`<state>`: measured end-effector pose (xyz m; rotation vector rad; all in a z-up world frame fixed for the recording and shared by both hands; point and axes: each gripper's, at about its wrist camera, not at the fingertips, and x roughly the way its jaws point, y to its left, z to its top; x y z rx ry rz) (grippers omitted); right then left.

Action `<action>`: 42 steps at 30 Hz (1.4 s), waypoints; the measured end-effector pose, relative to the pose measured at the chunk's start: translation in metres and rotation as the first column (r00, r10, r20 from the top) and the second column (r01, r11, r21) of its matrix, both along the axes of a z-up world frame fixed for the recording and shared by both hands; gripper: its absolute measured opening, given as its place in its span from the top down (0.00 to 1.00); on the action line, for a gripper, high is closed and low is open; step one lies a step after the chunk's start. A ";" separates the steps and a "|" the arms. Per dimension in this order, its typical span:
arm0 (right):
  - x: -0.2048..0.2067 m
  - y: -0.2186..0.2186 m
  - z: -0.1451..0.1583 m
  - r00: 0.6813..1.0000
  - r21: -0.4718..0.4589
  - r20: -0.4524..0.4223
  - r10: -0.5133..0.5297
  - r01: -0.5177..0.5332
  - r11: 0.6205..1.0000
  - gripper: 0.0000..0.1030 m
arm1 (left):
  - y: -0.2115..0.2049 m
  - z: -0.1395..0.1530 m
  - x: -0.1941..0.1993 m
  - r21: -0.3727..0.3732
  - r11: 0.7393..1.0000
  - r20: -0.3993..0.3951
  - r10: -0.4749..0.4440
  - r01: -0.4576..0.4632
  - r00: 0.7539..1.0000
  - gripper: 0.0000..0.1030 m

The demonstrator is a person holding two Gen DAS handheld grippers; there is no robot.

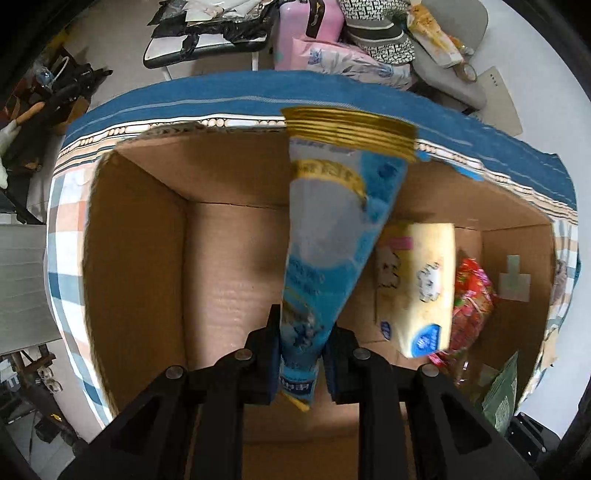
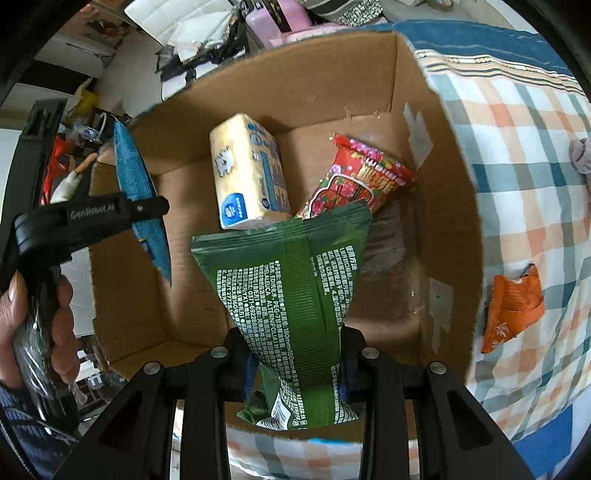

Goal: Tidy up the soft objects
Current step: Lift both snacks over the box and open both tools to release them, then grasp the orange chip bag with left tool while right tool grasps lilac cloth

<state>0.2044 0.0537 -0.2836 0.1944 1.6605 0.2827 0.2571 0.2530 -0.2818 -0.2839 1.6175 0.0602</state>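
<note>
Only right wrist shows orange packet (image 2: 511, 310) outside box (image 2: 454, 206).

Pink suitcase (image 1: 308, 27) beyond checked bedspread (image 2: 517, 147)

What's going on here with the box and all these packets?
A person holds a gripper in each hand over a cardboard box on a checked cloth. The left gripper grips a blue pouch; the right gripper grips a green pouch. A yellow tissue pack and a red packet already lie inside.
</note>
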 end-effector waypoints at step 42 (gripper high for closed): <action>-0.047 -0.015 0.106 0.942 -0.185 0.297 0.157 -0.104 0.977 0.02 | -0.034 0.145 -0.155 0.200 0.972 0.322 0.056 -0.126 0.945 0.09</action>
